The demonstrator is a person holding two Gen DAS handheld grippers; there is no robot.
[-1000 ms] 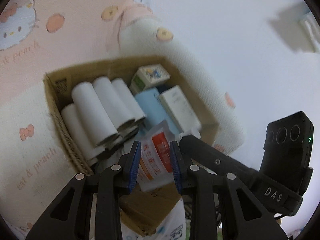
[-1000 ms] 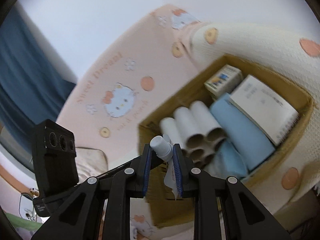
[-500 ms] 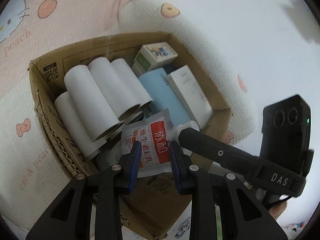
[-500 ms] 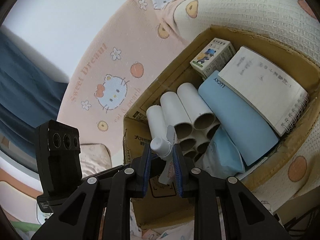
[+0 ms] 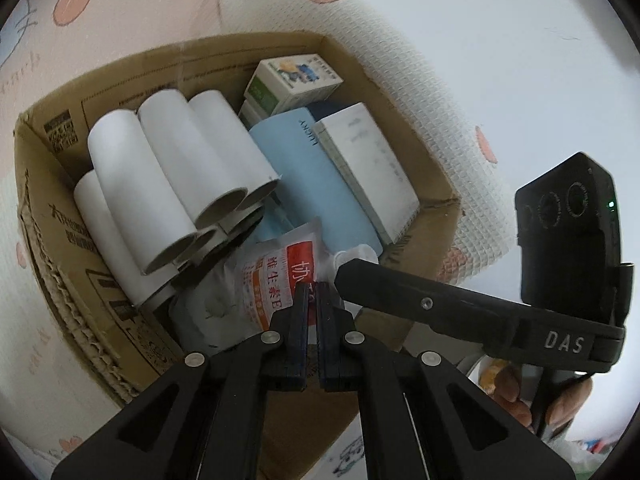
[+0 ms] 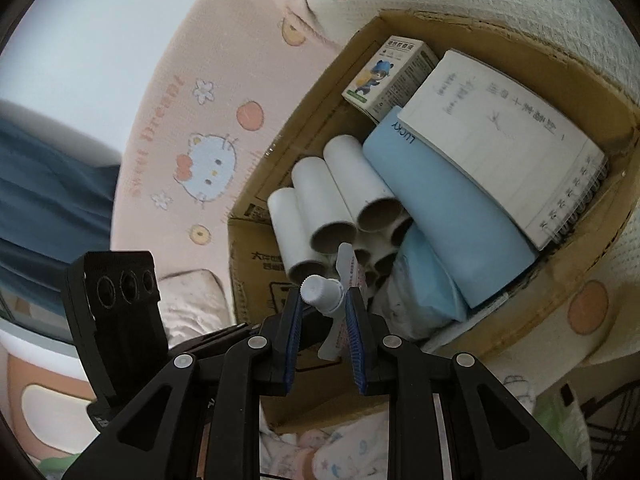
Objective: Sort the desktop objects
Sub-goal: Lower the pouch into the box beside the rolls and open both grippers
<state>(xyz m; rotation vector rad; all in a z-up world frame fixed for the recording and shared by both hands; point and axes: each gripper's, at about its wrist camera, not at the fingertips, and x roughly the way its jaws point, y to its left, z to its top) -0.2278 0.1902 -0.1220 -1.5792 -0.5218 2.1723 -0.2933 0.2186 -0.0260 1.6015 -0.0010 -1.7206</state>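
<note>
Cardboard box [image 5: 48, 216] is packed nearly wall to wall: white tubes [image 5: 160, 184] fill one side, a blue folder [image 5: 304, 184], a notebook [image 6: 500, 140] and a small printed carton [image 5: 292, 80] the other. Your right gripper [image 6: 322, 312] is clamped on the spout of the pouch [image 5: 276, 280], which hangs over the box's near edge. Your left gripper [image 5: 314, 292] has just been closing, its jaws now nearly together with the pouch's edge between them, though you cannot tell whether it is pinched.

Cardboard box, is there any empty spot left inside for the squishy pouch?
Hardly: the brown cardboard box is crowded. White paper tubes fill one side; a light blue book and white spiral notepad fill the other. The only gap is the near corner under the white spouted pouch.
</note>
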